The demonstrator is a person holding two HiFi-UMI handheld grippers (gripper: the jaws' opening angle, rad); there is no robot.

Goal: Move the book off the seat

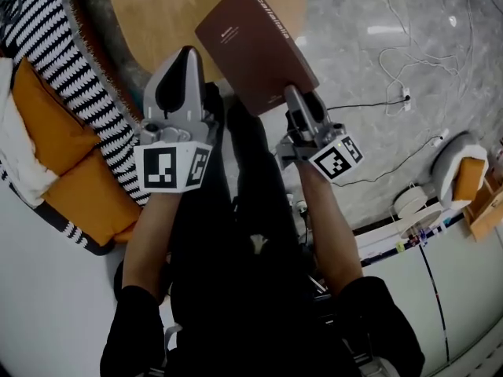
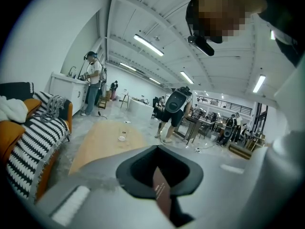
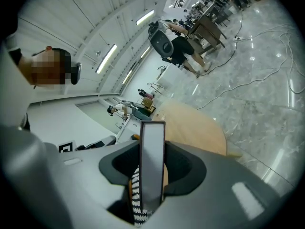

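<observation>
A brown hardcover book [image 1: 255,45] hangs in the air over the grey floor, tilted, with my right gripper [image 1: 292,93] shut on its near edge. In the right gripper view the book [image 3: 152,161] stands edge-on between the jaws, its pale page block facing the camera. My left gripper [image 1: 189,52] is to the left of the book, apart from it, jaws together with nothing between them. Through the left gripper [image 2: 158,149] a sliver of the book [image 2: 161,192] shows beyond its jaws.
A sofa [image 1: 71,132] with orange cushions and a black-and-white striped throw [image 1: 55,45] lies at the left. A round light-wood surface [image 1: 157,14] is ahead. Cables [image 1: 393,61] trail over the marble floor at the right. Several people stand in the hall [image 2: 174,111].
</observation>
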